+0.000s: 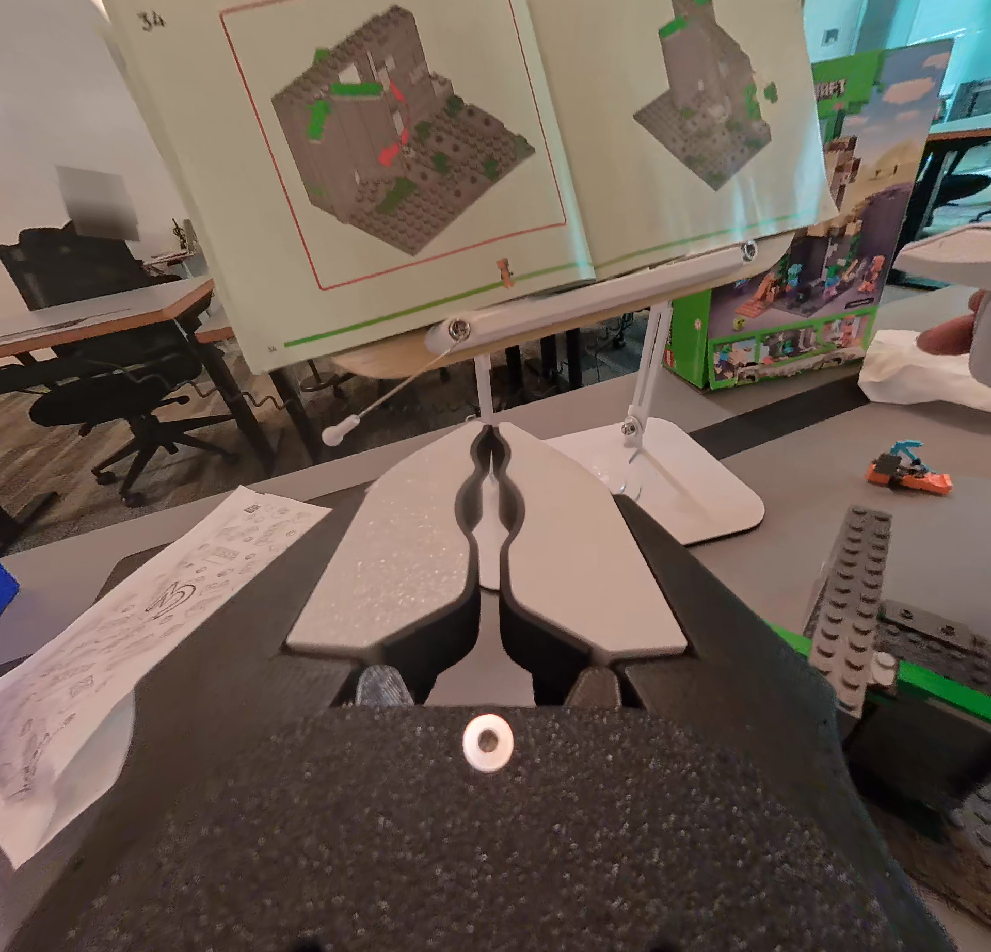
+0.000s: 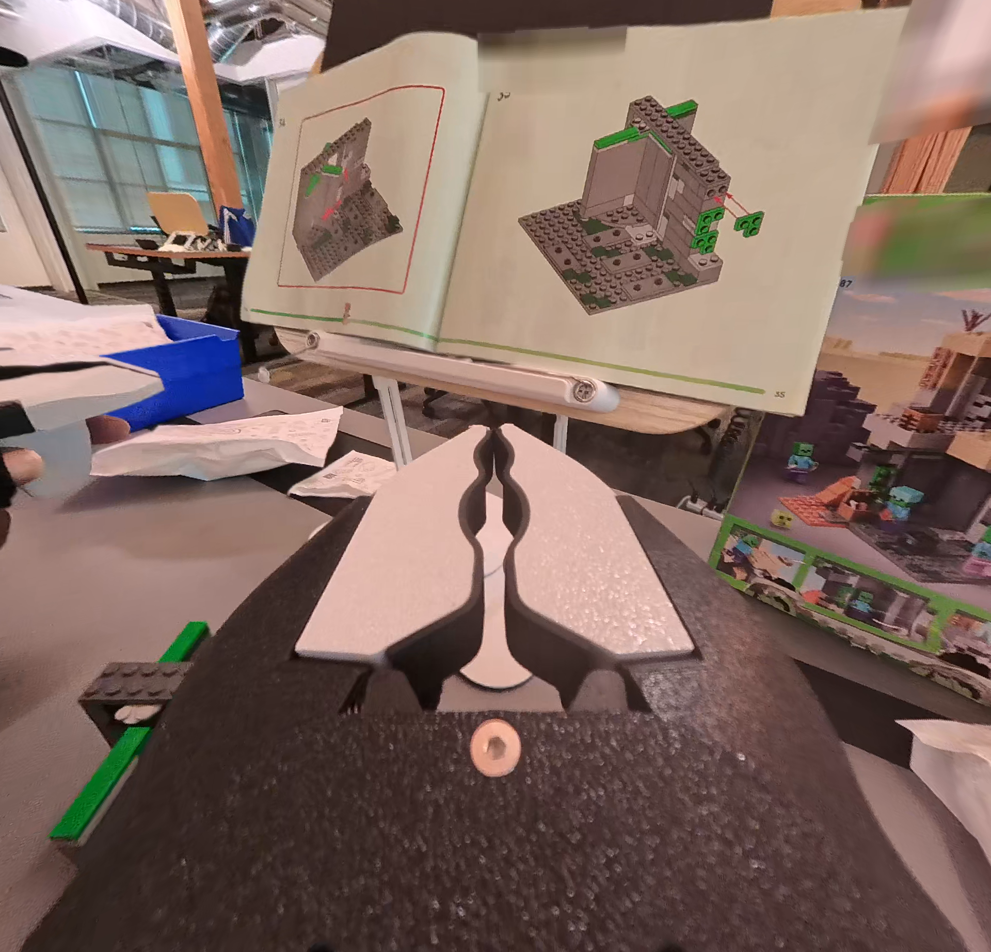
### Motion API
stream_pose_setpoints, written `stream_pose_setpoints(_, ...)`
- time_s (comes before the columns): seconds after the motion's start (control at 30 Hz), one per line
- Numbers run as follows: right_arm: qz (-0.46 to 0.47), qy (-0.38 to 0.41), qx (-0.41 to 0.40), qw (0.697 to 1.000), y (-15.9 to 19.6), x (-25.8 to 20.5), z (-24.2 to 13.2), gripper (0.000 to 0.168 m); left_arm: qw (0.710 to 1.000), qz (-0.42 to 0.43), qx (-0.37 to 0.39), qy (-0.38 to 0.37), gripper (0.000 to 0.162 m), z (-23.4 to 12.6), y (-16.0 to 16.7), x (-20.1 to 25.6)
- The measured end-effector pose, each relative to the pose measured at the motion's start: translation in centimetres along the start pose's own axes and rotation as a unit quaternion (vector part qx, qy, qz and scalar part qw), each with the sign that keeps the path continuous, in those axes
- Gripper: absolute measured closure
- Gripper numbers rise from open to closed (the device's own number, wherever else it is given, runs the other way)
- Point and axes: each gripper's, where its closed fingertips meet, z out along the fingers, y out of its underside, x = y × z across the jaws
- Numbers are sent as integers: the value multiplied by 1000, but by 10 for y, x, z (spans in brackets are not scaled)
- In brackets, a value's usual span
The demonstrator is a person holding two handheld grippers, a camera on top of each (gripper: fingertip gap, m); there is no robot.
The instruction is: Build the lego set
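My left gripper (image 1: 491,433) is shut and empty, held above the grey table and pointing at the open instruction booklet (image 1: 418,138) on its white stand (image 1: 670,476). My right gripper (image 2: 493,433) is also shut and empty, facing the same booklet (image 2: 590,218). The grey and green lego build (image 1: 879,626) sits low at the right of the left wrist view, and its edge shows at the lower left of the right wrist view (image 2: 134,712). A small orange and teal lego piece (image 1: 906,473) lies on the table to the right.
The lego box (image 2: 869,497) stands at the right behind the stand. White paper bags (image 2: 214,446) and a printed sheet (image 1: 134,626) lie at the left. A blue bin (image 2: 182,363) sits at the far left. The other gripper and a hand (image 2: 32,433) show at the left edge.
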Motion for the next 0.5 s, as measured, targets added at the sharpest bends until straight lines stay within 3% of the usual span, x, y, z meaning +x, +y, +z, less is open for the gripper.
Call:
stream_pose_setpoints(0.33, -12, -1, 18, 1000, -41, -15, -11, 168, 999, -10, 34, 8, 162, -17, -36, 0)
stream_pose_setpoints(0.5, -17, -13, 17, 1000, -44, -20, -12, 168, 999, -17, 39, 14, 162, -20, -43, -6)
